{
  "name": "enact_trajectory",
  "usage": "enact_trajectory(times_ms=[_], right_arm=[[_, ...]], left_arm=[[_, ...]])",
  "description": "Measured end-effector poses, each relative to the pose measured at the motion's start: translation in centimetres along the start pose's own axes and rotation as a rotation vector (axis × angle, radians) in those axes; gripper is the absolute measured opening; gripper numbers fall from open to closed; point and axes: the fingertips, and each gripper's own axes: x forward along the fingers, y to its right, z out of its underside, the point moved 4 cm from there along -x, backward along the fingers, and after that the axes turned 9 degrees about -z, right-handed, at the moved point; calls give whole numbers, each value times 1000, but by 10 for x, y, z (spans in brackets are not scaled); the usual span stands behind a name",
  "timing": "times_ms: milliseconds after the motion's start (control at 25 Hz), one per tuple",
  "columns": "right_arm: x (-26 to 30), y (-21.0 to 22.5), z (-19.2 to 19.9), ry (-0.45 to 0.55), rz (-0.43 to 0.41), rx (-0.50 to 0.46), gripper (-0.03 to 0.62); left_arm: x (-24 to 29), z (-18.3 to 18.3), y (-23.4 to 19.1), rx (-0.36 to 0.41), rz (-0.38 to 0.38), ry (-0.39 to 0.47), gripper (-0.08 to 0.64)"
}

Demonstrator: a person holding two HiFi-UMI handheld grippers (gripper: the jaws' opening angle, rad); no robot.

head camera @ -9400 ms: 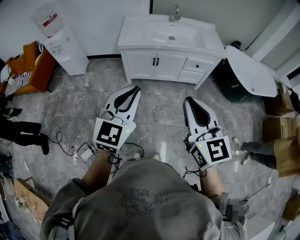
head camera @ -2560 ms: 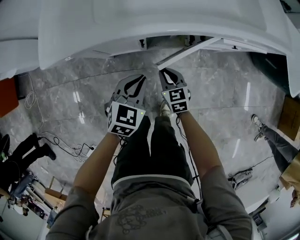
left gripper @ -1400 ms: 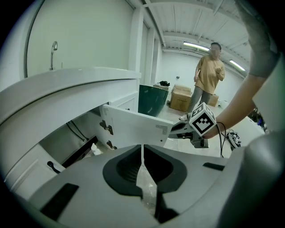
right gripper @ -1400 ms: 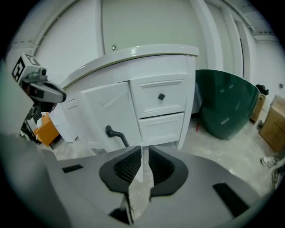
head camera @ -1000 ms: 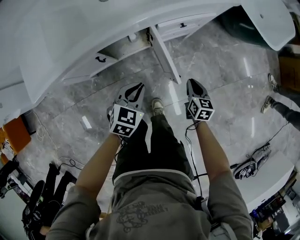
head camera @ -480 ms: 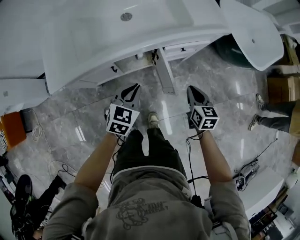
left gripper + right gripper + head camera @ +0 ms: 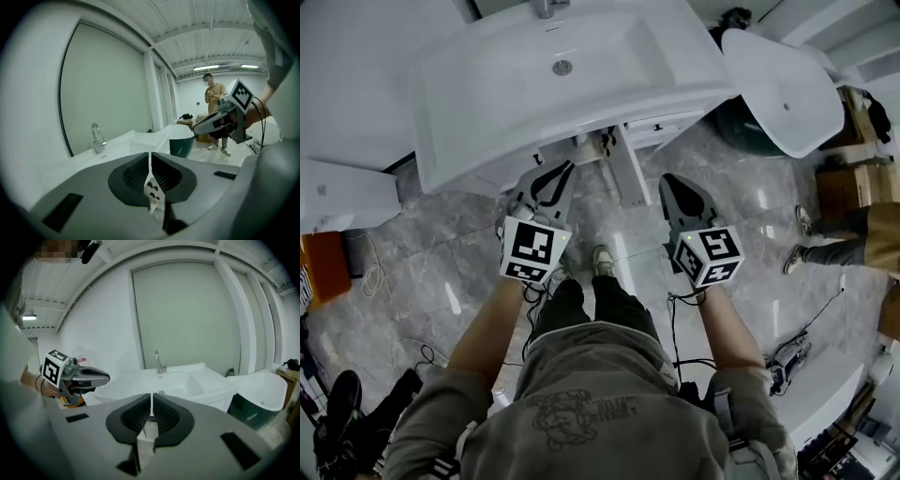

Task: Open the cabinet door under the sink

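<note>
The white sink vanity (image 7: 487, 122) fills the top of the head view, its faucet (image 7: 159, 363) showing in the right gripper view. Under the basin, one cabinet door (image 7: 628, 176) stands swung out toward me, edge-on, with pipes visible in the opening behind it. My left gripper (image 7: 564, 169) is shut and empty, its tip just left of the door near the cabinet opening. My right gripper (image 7: 667, 180) is also shut and empty, to the right of the door and apart from it. Both grippers are raised to about basin height; the left gripper (image 7: 150, 154) and the right gripper (image 7: 151, 397) each look over the sink.
A white bathtub (image 7: 778, 89) over a dark green base (image 7: 741, 127) stands at the right. Cardboard boxes (image 7: 862, 178) and another person's legs (image 7: 825, 253) are further right. A white appliance (image 7: 337, 192) sits left, and cables lie on the marble floor (image 7: 441, 291).
The cabinet door, shut 9.4 s ago, now stands open. Over the last second I have straightened up; both grippers rose away from the door and the whole basin came into view.
</note>
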Motion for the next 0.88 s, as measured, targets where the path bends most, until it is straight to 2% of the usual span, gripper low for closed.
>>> enact_trajectory(times_ms=[160,360,520,680,880], right_arm=[[-15,-29,-48,77,-39,-52,35],[-35,-61,-110,204,-78,-127,35],[-49,-90,-158,298,-98,-193,35],[-58,-121,-193,369,-137,-251,35],[-65,-155,-222,436,-186,-310,35]], left_arm=[[-26,-38,-12,-14,-8,77,31],[-58,-77,-25,-88,-17,160,31],[-85,-107,-35,-61,-50,229,31],[-110,-133,-45,28,-90,286,31],[-133,-143,-67,-25,-127,318,29]])
